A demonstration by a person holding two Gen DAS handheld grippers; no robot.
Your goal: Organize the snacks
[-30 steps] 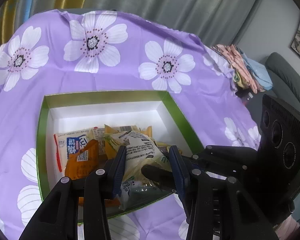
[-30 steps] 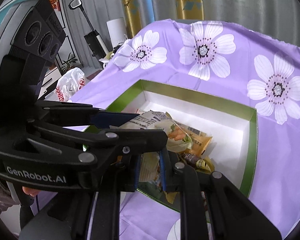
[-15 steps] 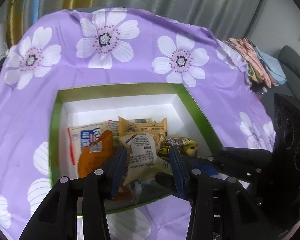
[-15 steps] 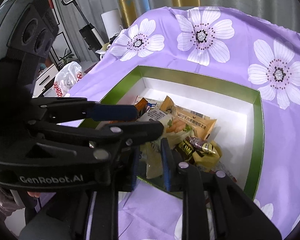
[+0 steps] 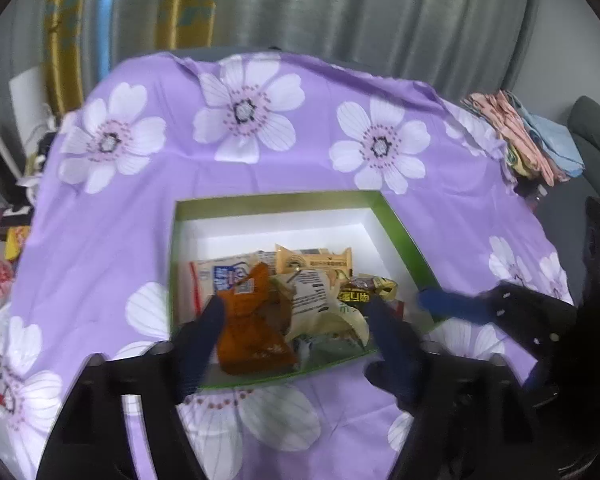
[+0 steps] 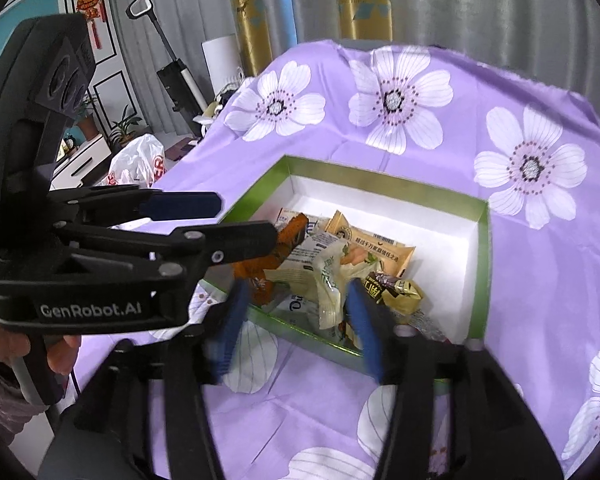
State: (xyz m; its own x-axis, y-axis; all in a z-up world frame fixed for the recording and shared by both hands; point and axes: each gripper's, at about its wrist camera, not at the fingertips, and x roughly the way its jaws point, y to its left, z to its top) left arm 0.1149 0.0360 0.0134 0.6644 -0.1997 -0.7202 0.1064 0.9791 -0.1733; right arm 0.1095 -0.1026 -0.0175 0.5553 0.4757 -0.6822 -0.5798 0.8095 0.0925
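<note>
Broadly, biggest first: purple floral cloth [image 5: 260, 168] covers the whole desk, w/ grey curtains [image 5: 340, 8] behind. On the cloth sits a green-rimmed box [image 5: 400, 232], white inside, open top. Snacks are piled in its near half, far half bare white.

Left gripper [image 5: 292, 320] hangs over the box's near edge, fingers [image 5: 204, 332] spreading apart right now, wide gap, gripping nothing; packets lie betw. them but below, in the box. Right gripper [image 6: 296, 316] is likewise above the near rim, fingers [image 6: 364, 320] also opening, nothing pinched. Both are motion-blurred. A hand [image 6: 56, 352] holds the left unit's grip, seen in right wrist view.

Snacks, approx. by size: orange packet [image 5: 252, 328] at near-left; pale cream-green packet [image 5: 320, 308] just beside it, touching; white-blue packet [image 5: 216, 276] behind, against left wall; tan biscuit packet [image 5: 316, 264] toward the middle; small dark-and-gold wrapped pieces [image 5: 364, 292] at right.

Off-desk: folded cloths [image 5: 520, 140] at far right, white plastic bag [image 6: 136, 160] on floor.
</note>
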